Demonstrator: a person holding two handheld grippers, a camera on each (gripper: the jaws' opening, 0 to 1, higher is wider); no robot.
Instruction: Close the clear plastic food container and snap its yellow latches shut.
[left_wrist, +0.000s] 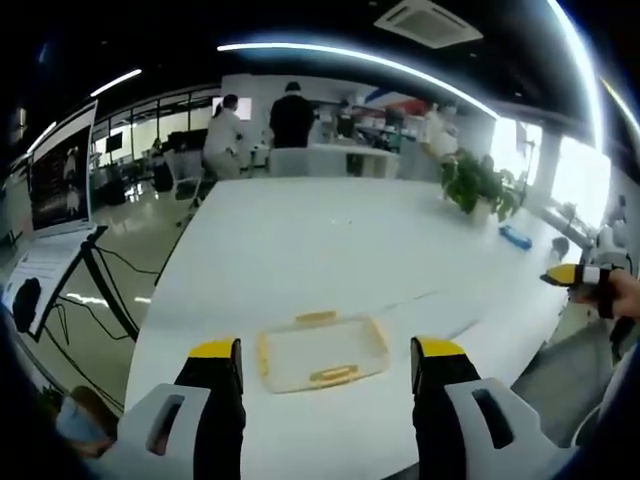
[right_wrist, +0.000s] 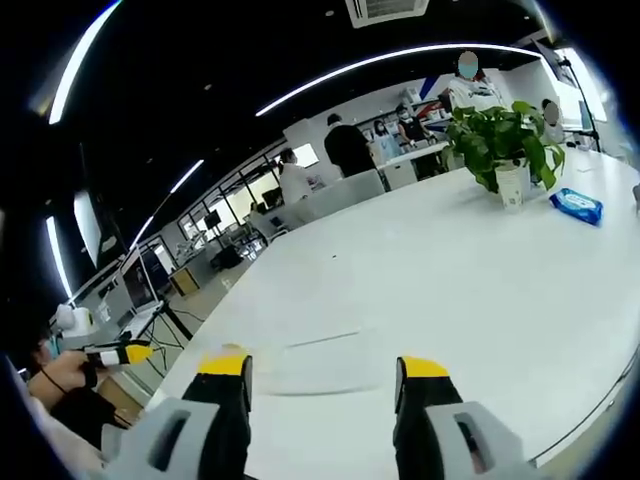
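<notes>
The clear food container (left_wrist: 322, 352) lies on the white table (left_wrist: 330, 240) with yellow latches (left_wrist: 335, 375) around its rim. My left gripper (left_wrist: 326, 350) hovers just short of it, jaws open and wide apart, with nothing between them. A faint clear flat sheet (left_wrist: 430, 308), possibly the lid, lies right of the container. It also shows faintly as a clear sheet (right_wrist: 310, 362) ahead of my right gripper (right_wrist: 322, 367), which is open and holding nothing. A hand holds the right gripper (left_wrist: 572, 275) past the table's right edge. The left gripper (right_wrist: 120, 354) sits at the table's left corner.
A potted plant (left_wrist: 478, 185) (right_wrist: 505, 150) and a blue packet (left_wrist: 516, 237) (right_wrist: 576, 205) stand at the table's far right. People (left_wrist: 292, 118) stand at desks beyond the far end. A screen on a stand (left_wrist: 60, 180) and cables are on the floor to the left.
</notes>
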